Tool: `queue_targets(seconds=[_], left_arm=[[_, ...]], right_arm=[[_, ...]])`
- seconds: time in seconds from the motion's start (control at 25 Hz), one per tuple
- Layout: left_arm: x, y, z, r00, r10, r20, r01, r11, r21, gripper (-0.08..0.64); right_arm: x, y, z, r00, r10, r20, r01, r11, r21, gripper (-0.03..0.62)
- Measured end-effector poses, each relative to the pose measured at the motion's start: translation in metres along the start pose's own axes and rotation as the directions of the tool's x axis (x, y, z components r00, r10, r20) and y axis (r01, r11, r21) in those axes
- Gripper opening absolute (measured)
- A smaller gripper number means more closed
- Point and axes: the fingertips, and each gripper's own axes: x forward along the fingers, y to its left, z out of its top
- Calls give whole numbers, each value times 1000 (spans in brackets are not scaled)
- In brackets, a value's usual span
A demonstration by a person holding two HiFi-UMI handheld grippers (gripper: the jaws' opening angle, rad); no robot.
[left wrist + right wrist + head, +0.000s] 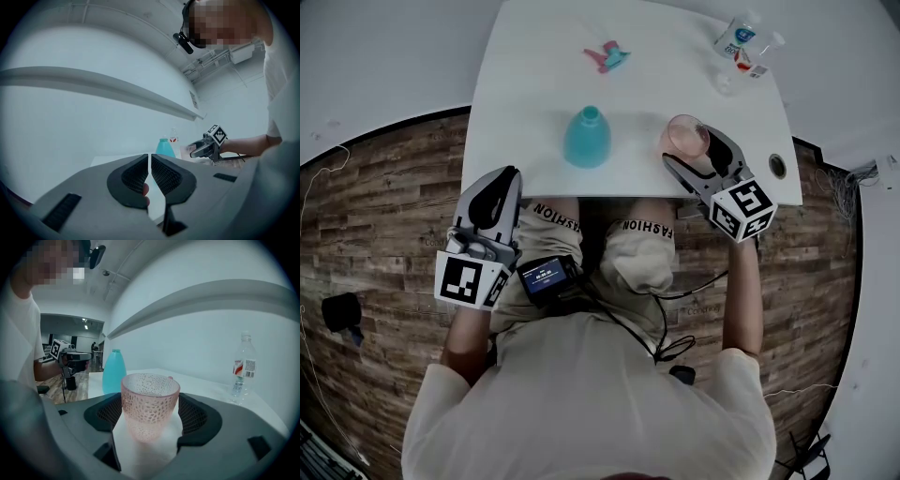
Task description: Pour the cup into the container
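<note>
1. Head view: the table (534, 75) is white. The teal container (587, 138) stands upright near its front edge.
2. The pink cup (686, 134) is upright on the table at 3 o'clock of the container, near but apart from it.
3. My right gripper (694, 146) comes in from 5 o'clock, with its jaws spread on either side of the cup.
4. My left gripper (508, 176) is off the table at 7 o'clock of the container, beside the thigh, and points to 12.
5. A clear bottle (741, 39) lies at the far right corner, at 1 o'clock of the cup. A small pink and teal item (607, 56) sits at 12 o'clock of the container.
6. Left gripper view: the left gripper (149, 157) has its jaws pressed almost together, with only a thin slit between them and nothing gripped.
7. The container (165, 147) is at 1 o'clock past the jaws, and the right gripper (200, 149) is at 3 o'clock of it.
8. Right gripper view: the right gripper (151, 412) is spread wide, and the cup (150, 401) stands on the table between the pads.
9. The pads are just beside the cup walls, and I see no squeeze.
10. The container (114, 371) is at 10 o'clock of the cup, with the left gripper (77, 357) further out at 9. The bottle (244, 366) is at 2 o'clock.
</note>
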Motion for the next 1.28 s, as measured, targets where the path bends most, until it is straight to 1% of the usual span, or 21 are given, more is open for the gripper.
queue_targets(seconds=[0.6,0.8,1.04,1.2,1.28], left_arm=[[-5,-1,-2,1000,-2,-5,2,1000,8,14],[-8,1,-3,1000,4,-7,-4,1000,4,14],[-9,5,-6,1000,12,-10,-12,1000,-3,14],[-11,6,-5,1000,14,-7,-14,1000,-4,14],[-11,7,-5,1000,14,-6,-14,1000,-5,14]], right_arm=[[12,0,-2,999,49,3,-49,999,19,364],[15,0,-2,999,38,-5,-38,999,-11,364],[15,-2,-2,1000,-3,4,3,1000,-7,364],[13,-2,0,999,-29,-15,28,999,-38,368],[13,-2,2,999,-35,-15,34,999,-38,368]])
